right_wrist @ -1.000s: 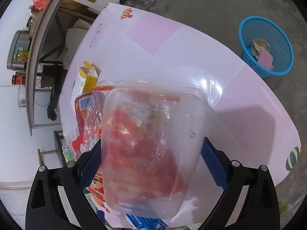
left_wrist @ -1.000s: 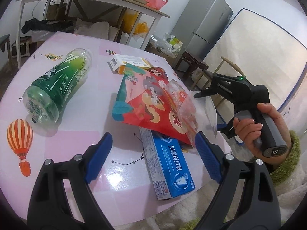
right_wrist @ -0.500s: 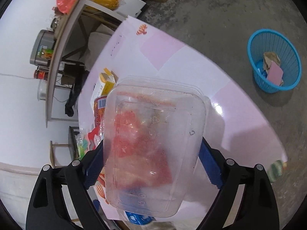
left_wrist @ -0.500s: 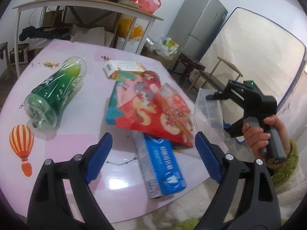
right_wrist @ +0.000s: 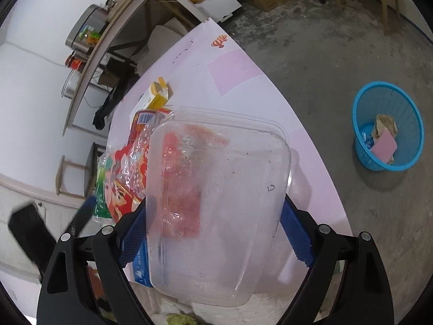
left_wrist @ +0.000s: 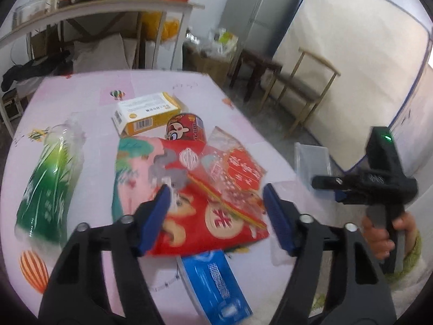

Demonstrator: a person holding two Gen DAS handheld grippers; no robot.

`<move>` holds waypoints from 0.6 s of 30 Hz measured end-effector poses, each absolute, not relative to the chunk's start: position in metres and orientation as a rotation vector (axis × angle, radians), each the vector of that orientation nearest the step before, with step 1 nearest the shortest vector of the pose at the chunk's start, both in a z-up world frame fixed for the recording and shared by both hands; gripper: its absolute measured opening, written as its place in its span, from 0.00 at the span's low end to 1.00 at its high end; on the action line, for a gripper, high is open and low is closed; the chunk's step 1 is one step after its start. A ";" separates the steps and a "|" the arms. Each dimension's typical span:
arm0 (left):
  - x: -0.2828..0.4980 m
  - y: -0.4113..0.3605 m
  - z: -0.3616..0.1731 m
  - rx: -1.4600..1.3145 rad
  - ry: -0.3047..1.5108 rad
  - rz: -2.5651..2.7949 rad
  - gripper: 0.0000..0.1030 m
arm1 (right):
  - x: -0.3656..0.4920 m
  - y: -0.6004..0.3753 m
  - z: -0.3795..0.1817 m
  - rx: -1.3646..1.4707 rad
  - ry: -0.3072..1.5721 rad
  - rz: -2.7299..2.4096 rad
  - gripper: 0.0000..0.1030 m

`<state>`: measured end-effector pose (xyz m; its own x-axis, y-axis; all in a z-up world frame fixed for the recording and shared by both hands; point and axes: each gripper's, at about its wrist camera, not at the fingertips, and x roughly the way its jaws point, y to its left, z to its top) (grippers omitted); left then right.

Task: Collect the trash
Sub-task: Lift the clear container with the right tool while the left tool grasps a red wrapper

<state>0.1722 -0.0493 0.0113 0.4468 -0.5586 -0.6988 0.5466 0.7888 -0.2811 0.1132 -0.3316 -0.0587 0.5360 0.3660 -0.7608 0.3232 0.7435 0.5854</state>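
Note:
My right gripper (right_wrist: 215,208) is shut on a clear plastic container (right_wrist: 216,189), its blue pads pressing on the two long sides and holding it above the table edge. The left wrist view shows that container (left_wrist: 311,159) to the right of the table, in the right gripper (left_wrist: 324,182) held by a hand. My left gripper (left_wrist: 216,192) hovers over a red snack bag (left_wrist: 189,216) and a crumpled clear wrapper (left_wrist: 232,168). Its jaws are closing, and the pads touch nothing.
On the pink table (left_wrist: 94,94) lie a green bottle (left_wrist: 46,189), a yellow and white box (left_wrist: 148,113), a red can (left_wrist: 186,128) and a blue toothpaste box (left_wrist: 216,279). A blue basket (right_wrist: 406,103) with some trash stands on the concrete floor to the right.
My left gripper has moved forward over the red bag and its jaws have narrowed. The right gripper has rolled and risen slightly with the container still in it.

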 end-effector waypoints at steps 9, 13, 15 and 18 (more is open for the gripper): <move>0.208 -0.087 -0.010 0.175 1.015 -0.606 0.42 | 0.108 -0.335 -0.055 0.709 0.991 0.086 0.84; 0.204 -0.094 -0.017 0.256 1.002 -0.550 0.33 | 0.106 -0.337 -0.056 0.712 0.983 0.104 0.84; 0.203 -0.097 -0.020 0.269 1.006 -0.546 0.30 | 0.105 -0.339 -0.059 0.723 0.979 0.113 0.84; 0.203 -0.099 -0.020 0.267 1.008 -0.547 0.22 | 0.103 -0.341 -0.059 0.723 0.973 0.119 0.84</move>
